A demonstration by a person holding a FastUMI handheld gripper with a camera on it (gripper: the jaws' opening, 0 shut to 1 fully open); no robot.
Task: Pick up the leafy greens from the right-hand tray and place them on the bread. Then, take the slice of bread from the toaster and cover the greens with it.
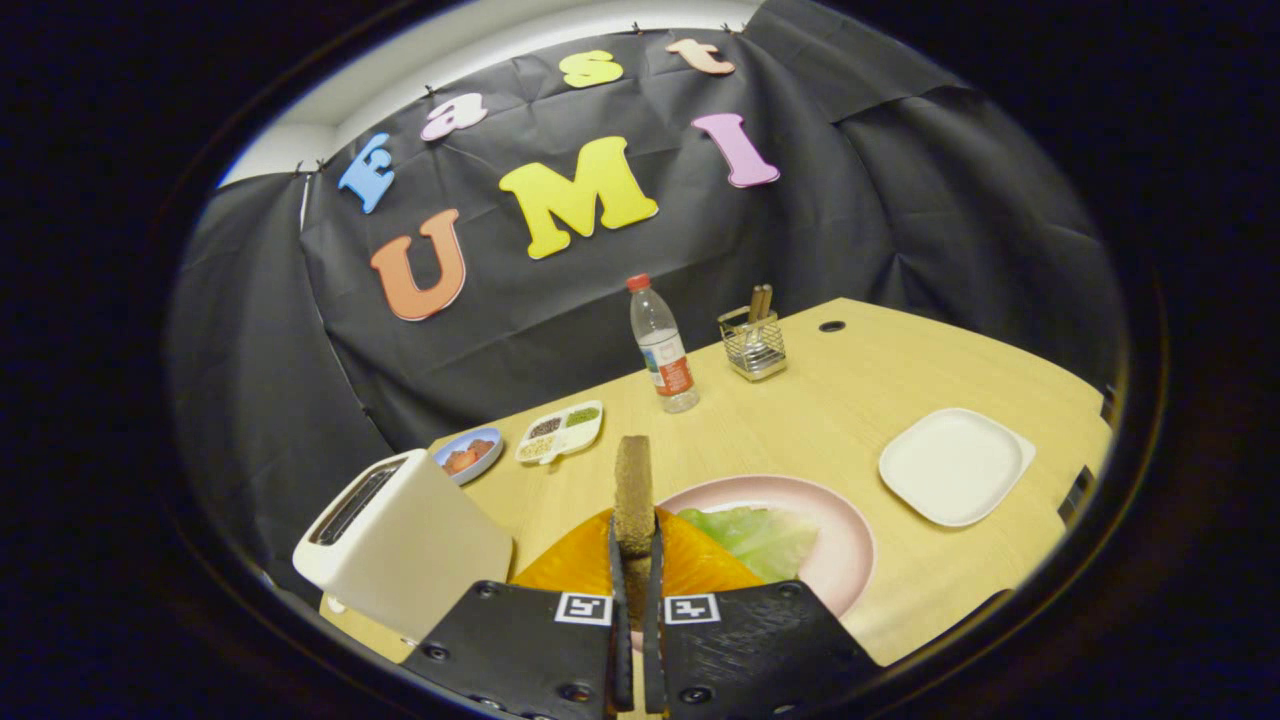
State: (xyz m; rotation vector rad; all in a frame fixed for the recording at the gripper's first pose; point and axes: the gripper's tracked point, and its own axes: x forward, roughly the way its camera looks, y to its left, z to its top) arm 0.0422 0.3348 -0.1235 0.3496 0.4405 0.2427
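Observation:
My gripper is shut on a brown slice of bread, which stands on edge between the fingers and rises above their tips. Just beyond the fingers lies a pink plate with an orange-brown slice of bread on it and pale green leafy greens lying on that bread's far right side. The white toaster stands to the left of the fingers, its slots facing up. A white square tray sits to the right of the pink plate with nothing on it.
A water bottle and a wire holder with wooden sticks stand at the back of the wooden table. A small blue dish of food and a white compartment tray lie behind the toaster.

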